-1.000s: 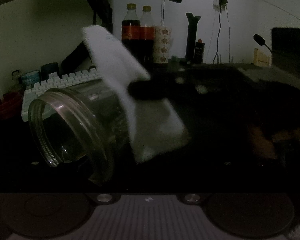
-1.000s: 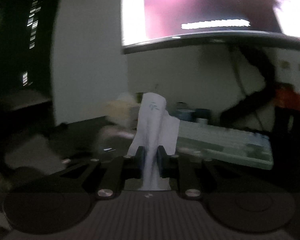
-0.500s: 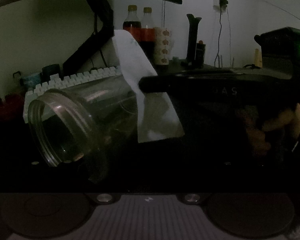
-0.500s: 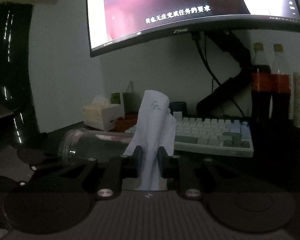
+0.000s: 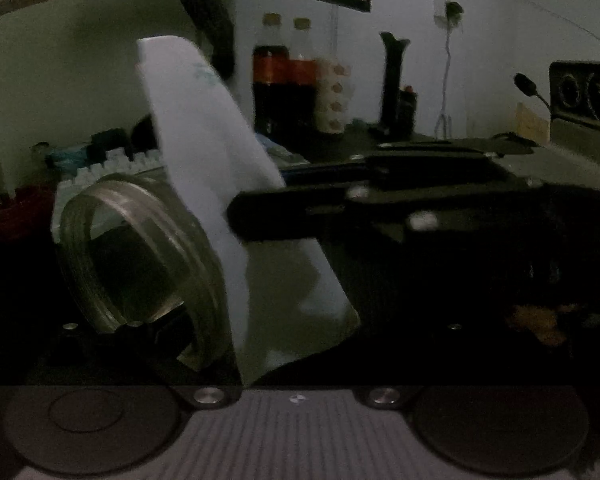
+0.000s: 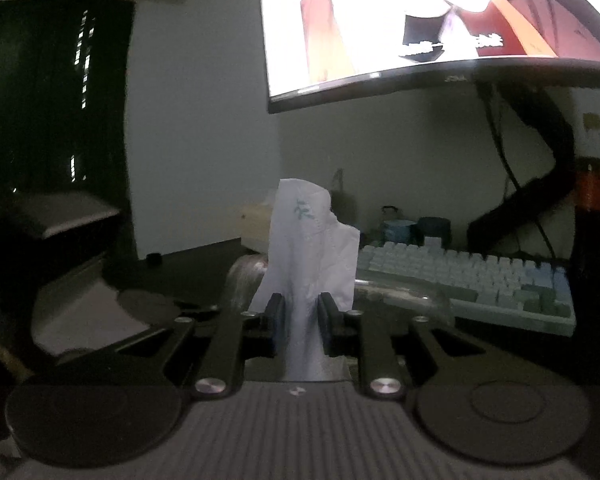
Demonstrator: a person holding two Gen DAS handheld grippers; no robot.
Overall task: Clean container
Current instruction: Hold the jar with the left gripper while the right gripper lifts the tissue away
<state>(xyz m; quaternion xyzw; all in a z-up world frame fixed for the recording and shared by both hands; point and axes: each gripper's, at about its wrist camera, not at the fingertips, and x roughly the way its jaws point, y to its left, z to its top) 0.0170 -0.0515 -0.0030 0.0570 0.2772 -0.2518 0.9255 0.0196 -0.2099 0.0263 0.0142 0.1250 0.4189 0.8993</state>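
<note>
A clear glass jar (image 5: pixel 140 264) lies tilted in my left gripper, its open mouth facing the camera; the left fingers are mostly hidden in the dark behind it. My right gripper (image 6: pixel 299 312) is shut on a white tissue (image 6: pixel 312 248) that stands up between its pads. In the left wrist view the right gripper (image 5: pixel 260 216) comes in from the right and holds the tissue (image 5: pixel 228 200) against the jar's right side. The jar also shows in the right wrist view (image 6: pixel 246 276), behind the tissue.
A white keyboard (image 6: pixel 468 280) lies on the dark desk under a lit monitor (image 6: pixel 440 20). Two cola bottles (image 5: pixel 284 80) and a paper cup (image 5: pixel 334 96) stand at the back. A tissue box (image 6: pixel 256 228) sits at the far left.
The jar's mouth has turned more towards the camera. The right gripper with the tissue has moved left, against the jar's side near the rim.
</note>
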